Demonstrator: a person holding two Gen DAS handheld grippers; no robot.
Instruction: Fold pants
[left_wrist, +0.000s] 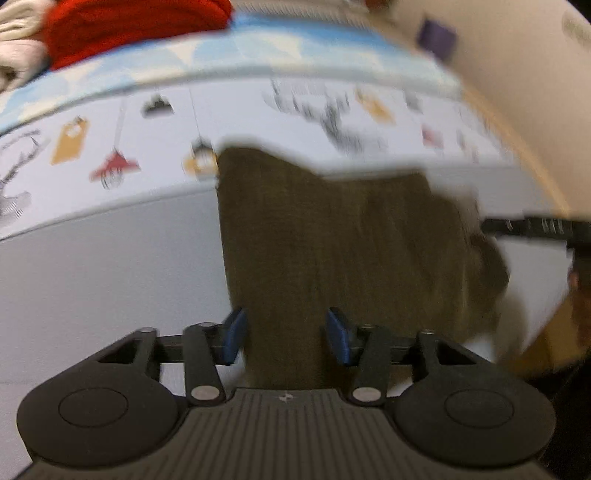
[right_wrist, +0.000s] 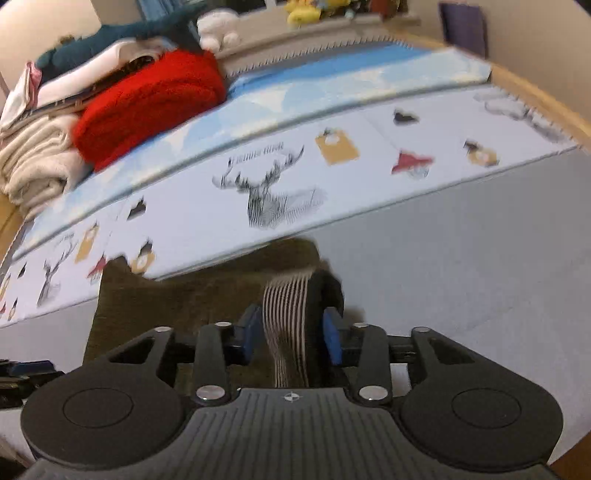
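We see the olive-brown pants (left_wrist: 332, 236) lying on the grey mat (left_wrist: 103, 258), their far edge reaching the printed strip (left_wrist: 129, 147) with deer and lantern motifs. The left gripper (left_wrist: 286, 338) hangs partly open, its blue pads either side of the cloth's near end; blur hides whether they touch it. The right gripper (right_wrist: 291, 334) is partly closed on the striped waistband (right_wrist: 286, 325), bunched between its pads. We judge the fabric soft, light and limp: it will sag and crease wherever unsupported, so the thicker waistband and hems offer the surest hold. A red folded garment (right_wrist: 147, 103) sits well apart.
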